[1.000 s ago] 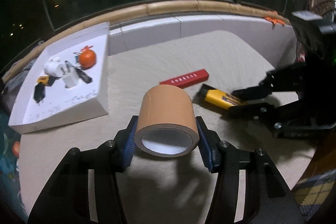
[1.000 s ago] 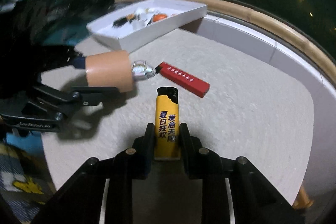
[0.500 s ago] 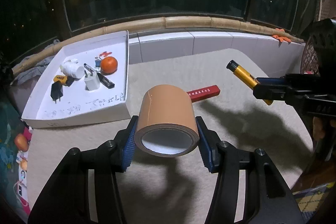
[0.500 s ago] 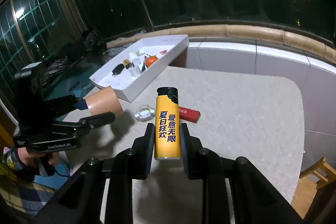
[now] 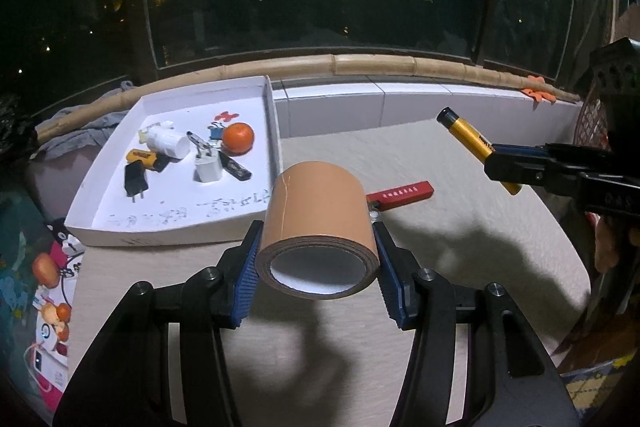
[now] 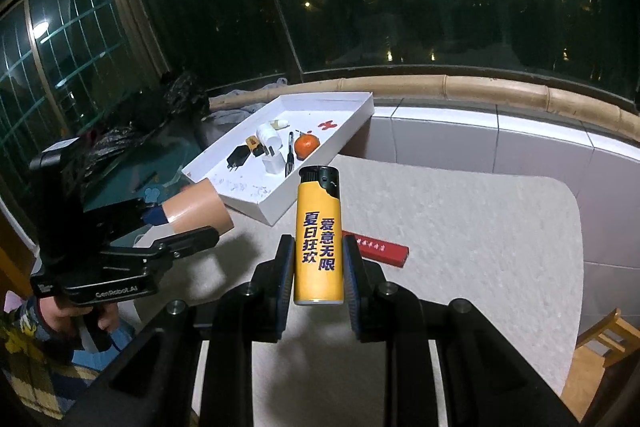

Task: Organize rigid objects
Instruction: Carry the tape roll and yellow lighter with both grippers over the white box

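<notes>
a: start with the biggest thing. where's everything going?

b: the pale, rough-textured tabletop [image 5: 460, 227] carries a shallow white cardboard tray [image 5: 160, 233] at its far left. the tray already holds an orange ball [image 5: 238, 137], a white plug adapter [image 5: 208, 169], a black plug [image 5: 135, 181] and a few smaller bits i can't make out.

a: and the hand-held grippers?

b: the left hand-held gripper [image 5: 318, 259] is clenched on a wide roll of tan packing tape [image 5: 316, 211], blue pads pressed on its two outer sides, core facing the camera, held above the tabletop just near of the tray's front wall. the right hand-held gripper [image 6: 318, 277] is clamped on a yellow plastic lighter with a black cap [image 6: 319, 235], gripped low on its body, standing upright and lifted well off the surface.

a: how will they handle?

b: the roll looks stiff and fairly light; its smooth curved wall could rotate or slip between flat pads, so squeezing across the widest part seems right. the lighter is hard, slick and narrow. holding it near the base leaves the top free to tilt, so i'd set it down gently.

a: anything left?

b: a flat red rectangular stick [image 6: 378, 247] lies on the tabletop beyond the lighter, right of the tray. both held items likely go into the tray next.
</notes>
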